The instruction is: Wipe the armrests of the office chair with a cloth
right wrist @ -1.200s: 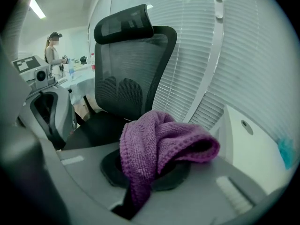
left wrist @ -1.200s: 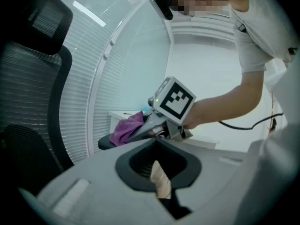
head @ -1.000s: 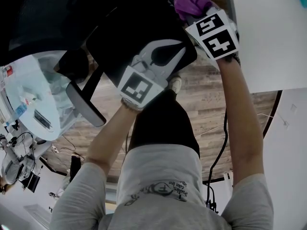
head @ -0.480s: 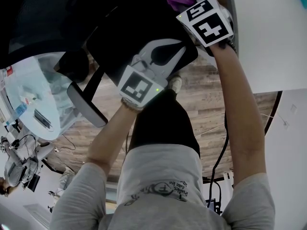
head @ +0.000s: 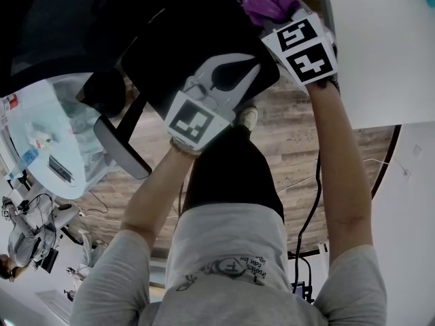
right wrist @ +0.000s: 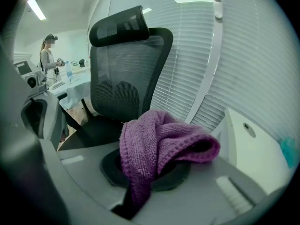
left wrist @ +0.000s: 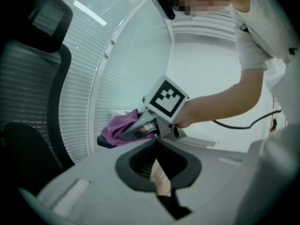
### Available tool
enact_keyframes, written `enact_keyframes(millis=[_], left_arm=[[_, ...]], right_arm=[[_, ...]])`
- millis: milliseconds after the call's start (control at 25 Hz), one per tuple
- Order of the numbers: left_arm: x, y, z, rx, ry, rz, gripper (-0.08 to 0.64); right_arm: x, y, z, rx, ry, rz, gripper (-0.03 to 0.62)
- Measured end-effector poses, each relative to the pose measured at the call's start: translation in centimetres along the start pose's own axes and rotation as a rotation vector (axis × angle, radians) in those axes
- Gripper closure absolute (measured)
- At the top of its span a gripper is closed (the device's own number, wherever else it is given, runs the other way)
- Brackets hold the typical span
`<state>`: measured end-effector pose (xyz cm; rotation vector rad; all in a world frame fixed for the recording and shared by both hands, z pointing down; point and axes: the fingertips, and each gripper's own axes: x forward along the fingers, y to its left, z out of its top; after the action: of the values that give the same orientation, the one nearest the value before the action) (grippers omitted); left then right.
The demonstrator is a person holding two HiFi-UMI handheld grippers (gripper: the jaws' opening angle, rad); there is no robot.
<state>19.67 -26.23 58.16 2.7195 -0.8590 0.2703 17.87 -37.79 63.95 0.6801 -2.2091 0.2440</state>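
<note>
The right claw (head: 275, 17) is clenching a purple cloth (right wrist: 159, 146). The bunched cloth is bulging out ahead of the jaws and drooping down between them. In the left gripper view, the cloth is lying on the armrest (left wrist: 104, 141) directly under the right claw's tip. The left claw (left wrist: 156, 144) is closed on nothing, its jaws meeting. It is hovering by the front of the seat (head: 197, 39), well apart from the cloth.

Step in hand, as judged: wiping this armrest. Procedure:
- Be pressing the cloth flat on the pad, so that fabric and not the jaw tips is meeting the surface.
- Be drawing strokes along the pad's full length, then over both side edges.
- Be holding the clench firm, since the loose fold is liable to be pulled out when dragged over the pad's rim.

Edges and room: a white worktop (head: 380, 53) is standing just right of the right claw, and blinds (right wrist: 220, 60) are hanging beyond it. Outward room is therefore looking tight, and strokes are best running fore and aft. The backrest (right wrist: 124, 86) is rising left of and beyond the right claw. The other armrest (head: 121, 148) is lying left of the left claw, with open floor (head: 299, 134) near it. Whether it has been wiped cannot be told
</note>
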Motion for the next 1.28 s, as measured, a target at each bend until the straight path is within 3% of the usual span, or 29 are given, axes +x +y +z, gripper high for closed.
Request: enact_keyframes(millis=[800,1280], left_arm=[[0.2,-1.1,0.1,0.007,0.0,-0.02,0.558],[-0.1,-1.8,-0.4,0.011,0.002,-0.027,0.558]], right_arm=[[-11.4,5.0,-11.1,0.153,0.056,-0.088,0.561],[-13.9,7.3,-13.8,0.165,0.095,-0.081,0.561]])
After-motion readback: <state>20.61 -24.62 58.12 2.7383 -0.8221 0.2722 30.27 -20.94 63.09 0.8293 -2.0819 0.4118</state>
